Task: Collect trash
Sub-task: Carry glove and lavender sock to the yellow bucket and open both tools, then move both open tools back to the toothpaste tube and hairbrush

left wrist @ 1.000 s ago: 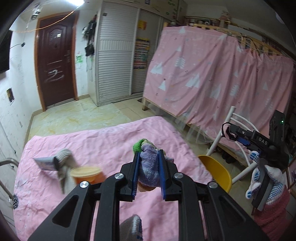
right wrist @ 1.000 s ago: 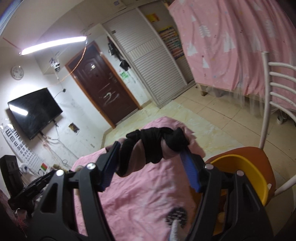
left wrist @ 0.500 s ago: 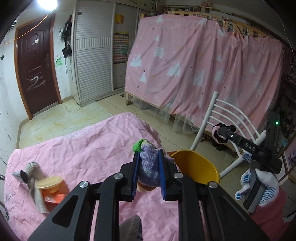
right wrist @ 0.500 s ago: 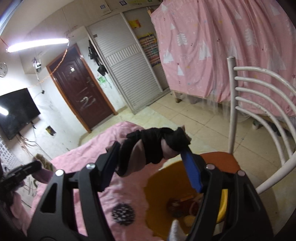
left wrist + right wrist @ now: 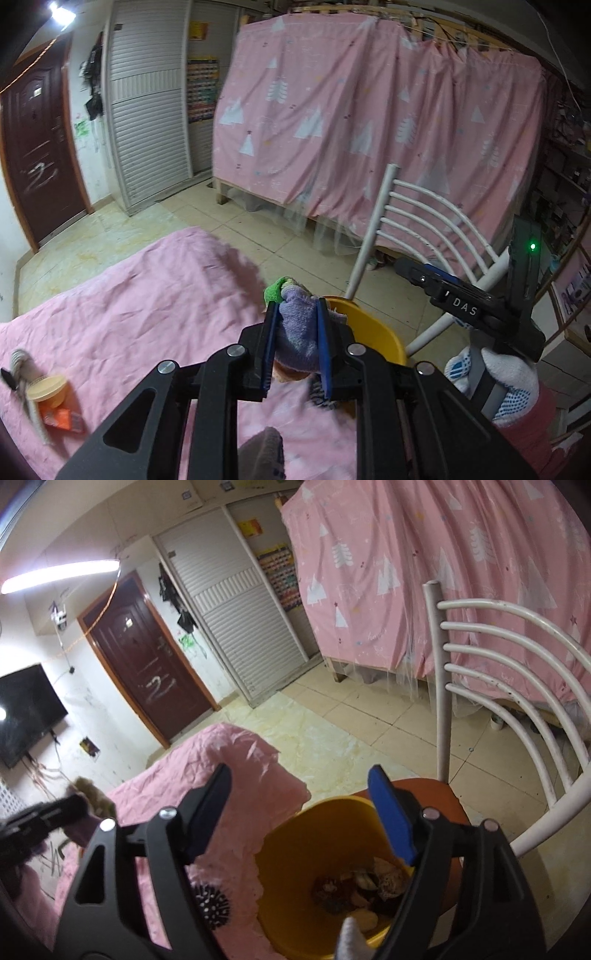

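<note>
Left wrist view: the left gripper (image 5: 295, 343) is clamped on a purple knitted bundle (image 5: 297, 332), held just short of the yellow bucket (image 5: 373, 334). To drop it cleanly, I'd carry it over the rim before letting go.

Right wrist view: the right gripper (image 5: 303, 812) has just been opening; its jaws stand apart with nothing between them, over the bucket (image 5: 317, 827) on the chair seat (image 5: 436, 794). Only this view shows the trash inside the bucket; only the left shows the orange-lidded tub (image 5: 46, 387) on the pink sheet (image 5: 147, 295).
</note>
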